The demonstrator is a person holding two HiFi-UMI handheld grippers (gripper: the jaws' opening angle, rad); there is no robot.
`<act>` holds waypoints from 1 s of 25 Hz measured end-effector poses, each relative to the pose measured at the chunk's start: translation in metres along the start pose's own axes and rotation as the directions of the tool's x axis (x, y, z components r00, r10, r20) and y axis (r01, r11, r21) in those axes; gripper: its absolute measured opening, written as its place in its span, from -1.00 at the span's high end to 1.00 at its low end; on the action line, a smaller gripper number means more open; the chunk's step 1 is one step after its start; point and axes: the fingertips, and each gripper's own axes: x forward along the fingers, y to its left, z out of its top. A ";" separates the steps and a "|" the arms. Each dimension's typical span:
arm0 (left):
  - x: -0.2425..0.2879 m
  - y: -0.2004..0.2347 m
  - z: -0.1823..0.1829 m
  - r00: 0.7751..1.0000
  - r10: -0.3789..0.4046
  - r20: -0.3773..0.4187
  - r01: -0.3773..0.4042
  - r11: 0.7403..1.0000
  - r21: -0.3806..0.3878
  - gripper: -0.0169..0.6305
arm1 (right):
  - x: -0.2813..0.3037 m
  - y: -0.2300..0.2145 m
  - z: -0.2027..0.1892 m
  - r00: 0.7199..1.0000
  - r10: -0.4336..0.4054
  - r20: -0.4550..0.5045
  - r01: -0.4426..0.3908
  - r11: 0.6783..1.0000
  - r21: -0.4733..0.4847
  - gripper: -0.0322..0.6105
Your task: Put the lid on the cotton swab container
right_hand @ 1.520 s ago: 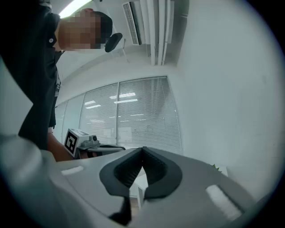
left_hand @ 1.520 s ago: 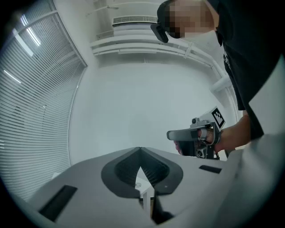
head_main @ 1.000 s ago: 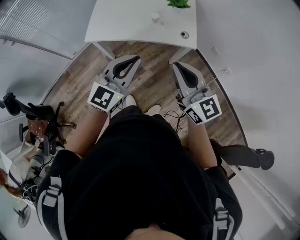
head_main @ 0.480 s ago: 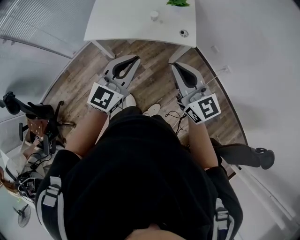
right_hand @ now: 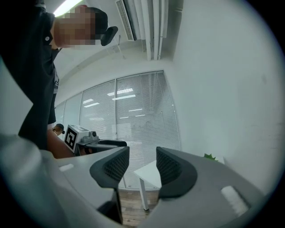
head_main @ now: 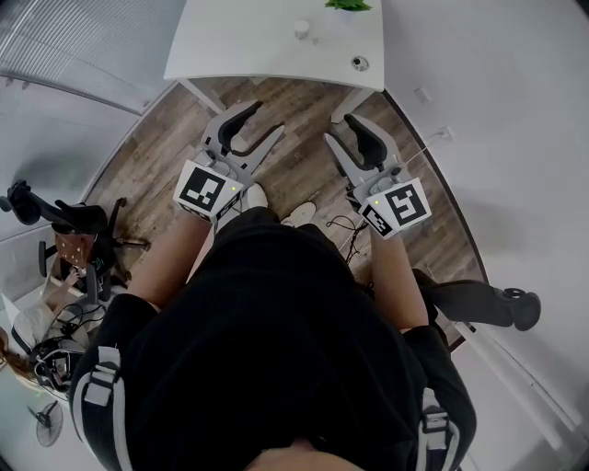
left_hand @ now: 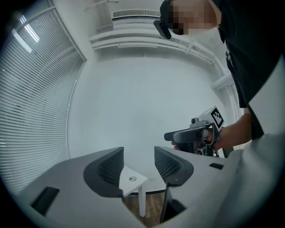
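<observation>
Floor: we see brown wood-look planks (head_main: 294, 175).
Table: a white tabletop (head_main: 248, 46) on white legs stands at the floor's far edge, its right edge near the wall.
Walls: plain white wall (head_main: 497, 110) on the right.
Windows: we see glass panels behind closed horizontal blinds (right_hand: 133, 120).
Light: a lit ceiling strip (right_hand: 71, 5).
Ceiling: a slatted air vent (left_hand: 133, 14).
Seating: a dark chair (head_main: 78, 235) by the floor's left edge.
</observation>
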 end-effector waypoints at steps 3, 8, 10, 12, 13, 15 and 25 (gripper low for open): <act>0.003 0.003 -0.001 1.000 0.013 -0.005 -0.013 1.000 -0.015 0.08 | -0.001 -0.004 0.000 1.000 -0.012 -0.006 0.012 1.000 -0.002 0.11; 0.008 0.000 -0.001 1.000 0.017 -0.003 -0.017 1.000 -0.025 -0.05 | -0.006 -0.007 -0.004 1.000 -0.001 -0.020 0.001 1.000 0.000 -0.05; 0.010 -0.003 -0.002 1.000 0.014 -0.006 -0.014 0.999 -0.030 -0.06 | -0.009 -0.010 -0.003 1.000 -0.005 -0.018 0.005 1.000 -0.003 -0.06; 0.013 -0.007 -0.001 1.000 0.015 -0.006 -0.015 0.999 -0.029 -0.07 | -0.013 -0.013 -0.001 1.000 -0.008 -0.010 0.008 1.000 -0.004 -0.06; 0.015 -0.010 0.001 1.000 0.016 -0.007 -0.016 1.000 -0.026 -0.07 | -0.016 -0.014 0.000 1.000 -0.008 -0.008 0.008 1.000 -0.003 -0.06; 0.019 -0.014 0.002 1.000 0.020 -0.009 -0.020 1.000 -0.017 -0.07 | -0.021 -0.018 0.001 1.000 -0.006 -0.005 0.006 1.000 -0.001 -0.06; 0.039 -0.030 -0.002 0.999 0.047 -0.018 -0.047 0.999 -0.007 -0.07 | -0.034 -0.039 -0.004 1.000 0.018 -0.009 -0.018 1.000 0.010 -0.06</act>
